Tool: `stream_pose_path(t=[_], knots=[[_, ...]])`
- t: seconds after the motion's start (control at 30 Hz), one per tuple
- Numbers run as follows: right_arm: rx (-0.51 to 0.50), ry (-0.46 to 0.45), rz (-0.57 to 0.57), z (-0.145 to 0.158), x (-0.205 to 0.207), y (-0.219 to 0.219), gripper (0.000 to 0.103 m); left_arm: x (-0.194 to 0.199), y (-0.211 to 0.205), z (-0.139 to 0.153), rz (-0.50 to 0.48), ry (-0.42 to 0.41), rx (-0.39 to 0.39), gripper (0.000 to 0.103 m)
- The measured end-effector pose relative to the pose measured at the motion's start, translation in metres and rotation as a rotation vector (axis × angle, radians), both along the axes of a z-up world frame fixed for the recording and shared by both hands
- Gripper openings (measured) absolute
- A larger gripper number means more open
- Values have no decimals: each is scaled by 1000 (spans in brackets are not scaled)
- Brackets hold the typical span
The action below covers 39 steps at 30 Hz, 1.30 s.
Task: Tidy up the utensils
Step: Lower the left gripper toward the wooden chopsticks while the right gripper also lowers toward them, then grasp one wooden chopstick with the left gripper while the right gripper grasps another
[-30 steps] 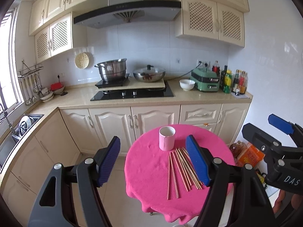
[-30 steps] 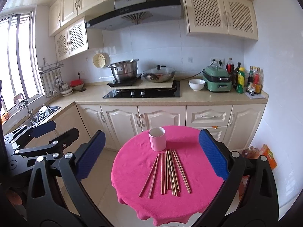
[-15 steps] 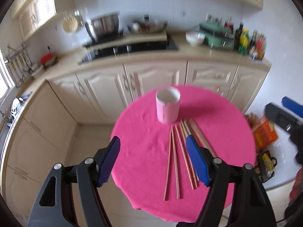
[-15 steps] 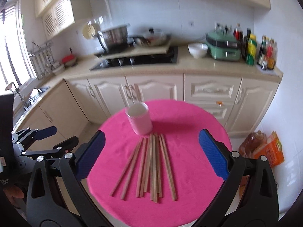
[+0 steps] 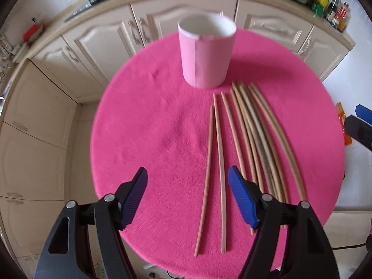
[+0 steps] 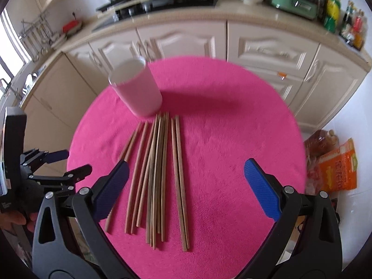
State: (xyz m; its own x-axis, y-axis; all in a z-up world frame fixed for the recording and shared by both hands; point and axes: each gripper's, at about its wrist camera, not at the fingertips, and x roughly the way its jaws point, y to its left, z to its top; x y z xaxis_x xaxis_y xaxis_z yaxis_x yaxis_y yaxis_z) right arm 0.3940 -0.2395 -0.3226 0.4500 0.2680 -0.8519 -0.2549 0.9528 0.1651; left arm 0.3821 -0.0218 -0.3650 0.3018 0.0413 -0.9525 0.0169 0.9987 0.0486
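Chopsticks (image 6: 158, 174) are lying loose at six o'clock of the pink cup (image 5: 207, 53) while I am hovering both spread, empty grippers, left (image 5: 187, 200) and right (image 6: 186, 186), judging that pinching one pair comes next.

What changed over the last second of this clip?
Both grippers came down and in toward the pink table; the left gripper and right gripper are open and empty. The chopsticks and pink cup stayed put.

Both wrist cameras look steeply down from close above the pink-clothed round table (image 5: 144, 125), left view from its left, right from the right, sharing chopsticks (image 6: 160, 169), cup (image 5: 207, 53) and cabinets (image 6: 267, 46).
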Motion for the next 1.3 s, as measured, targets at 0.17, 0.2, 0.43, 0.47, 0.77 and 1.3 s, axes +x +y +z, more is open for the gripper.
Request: stream_pose_path(t=[0.17,0.2,0.43,0.47,0.77,1.3], knots=[[-18,73,34,-26,13,9,93,11,-3,-30,-26,68,-22,70],[-19,88,38,-30,16,10,92,13,-3,-36,-28,81,-23,70],[-42,217,63,-61,30,17,62,21,-4,-63,-54,155,-25,46],[-52,228,64,-64,33,18,53,22,-5,-67,-61,167,-29,45],[-67,298,79,-89,53,21,29,24,-5,-73,-50,152,-51,10],[-190,373,139,-99,75,39,21,9,19,-5,3,-96,-86,6]])
